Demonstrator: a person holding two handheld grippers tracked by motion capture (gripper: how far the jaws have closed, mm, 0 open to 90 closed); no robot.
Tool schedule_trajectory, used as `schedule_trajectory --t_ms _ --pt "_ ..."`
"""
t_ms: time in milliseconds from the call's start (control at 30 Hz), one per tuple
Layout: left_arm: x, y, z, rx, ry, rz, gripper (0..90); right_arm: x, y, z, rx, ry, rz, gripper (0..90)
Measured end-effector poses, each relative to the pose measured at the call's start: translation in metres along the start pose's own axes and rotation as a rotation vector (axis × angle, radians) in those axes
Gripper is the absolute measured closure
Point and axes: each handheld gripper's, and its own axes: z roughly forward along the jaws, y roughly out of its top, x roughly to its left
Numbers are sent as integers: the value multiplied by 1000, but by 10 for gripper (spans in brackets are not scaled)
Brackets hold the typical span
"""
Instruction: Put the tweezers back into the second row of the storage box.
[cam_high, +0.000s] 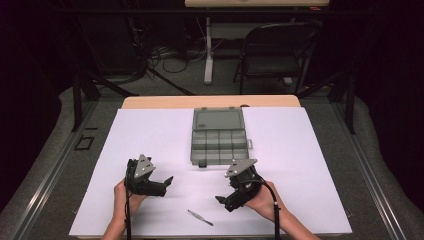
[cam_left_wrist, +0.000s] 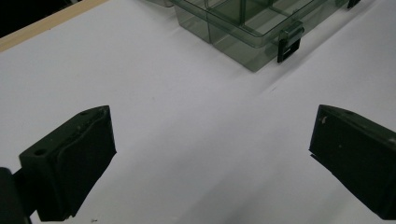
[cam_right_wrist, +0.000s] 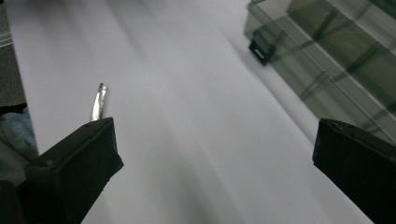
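- Both hand-held grippers hover low over the white worktop (cam_high: 150, 135) near its front edge, two in all, each in one hand and carrying nothing.
- On my left gripper (cam_high: 161, 184) I see the black jaws spread wide apart, bare white sheet between them.
- On my right gripper (cam_high: 223, 202) the jaws likewise stand wide apart; it sits right of centre, tilted toward the front edge.
- One slim silver metal tweezers (cam_high: 200, 217) lies flat by the front edge, between the grippers and nearer the right one, touching neither.
- One smoky clear plastic compartment box (cam_high: 219, 135) sits toward the back edge at centre, lid open, black latches in front; its compartments look empty.
- I can read no writing anywhere.
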Motion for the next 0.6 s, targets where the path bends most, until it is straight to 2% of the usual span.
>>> schedule_trajectory --t_ms 333,600 --pt "0 0 0 -2 -2 1 2 30 13 22 56 72 -70 0" --pt "0 0 0 -1 -2 6 2 47 20 38 109 102 -120 0"
